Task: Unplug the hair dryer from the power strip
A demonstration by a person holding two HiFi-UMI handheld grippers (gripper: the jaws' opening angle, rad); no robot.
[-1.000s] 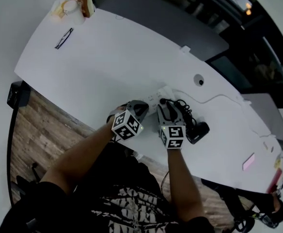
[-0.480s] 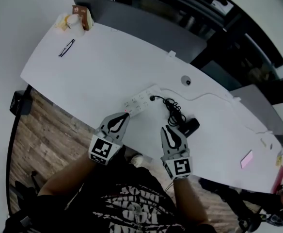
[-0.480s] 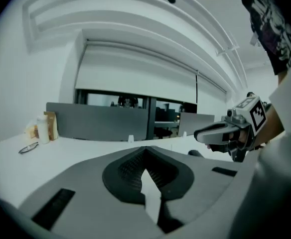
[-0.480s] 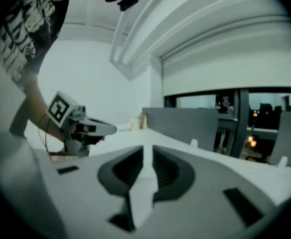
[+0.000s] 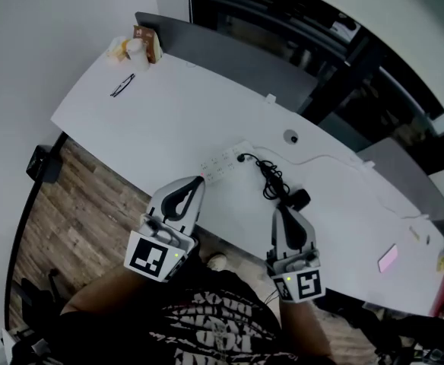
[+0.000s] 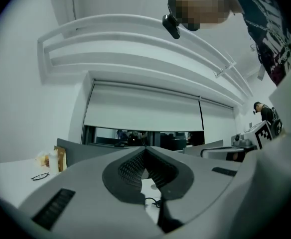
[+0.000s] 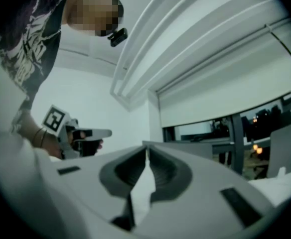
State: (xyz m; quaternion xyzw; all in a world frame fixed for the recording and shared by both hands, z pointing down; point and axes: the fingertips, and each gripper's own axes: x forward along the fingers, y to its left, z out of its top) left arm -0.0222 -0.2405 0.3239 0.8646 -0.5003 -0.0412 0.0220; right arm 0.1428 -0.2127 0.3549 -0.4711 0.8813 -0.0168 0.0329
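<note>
Left gripper (image 5: 198, 182): jaws together, empty.
Right gripper (image 5: 282, 211): jaws just closing, tips now meeting, nothing between them.
Hair dryer (image 5: 301, 199): on white table (image 5: 169, 112), beside right gripper; cord (image 5: 271, 175) runs to power strip (image 5: 223, 160).

The head camera sits high over the person and looks steeply down on the long white table (image 5: 153, 120), with the left gripper (image 5: 198, 182) and the right gripper (image 5: 284, 213) close below it, at the table's near edge. Each gripper camera rides low, just behind its own jaws, and faces level across the room. These two views share the pale roller blind (image 6: 143, 111) and the dark window strip (image 6: 135, 135) under it — and each one catches the other gripper at its side.
</note>
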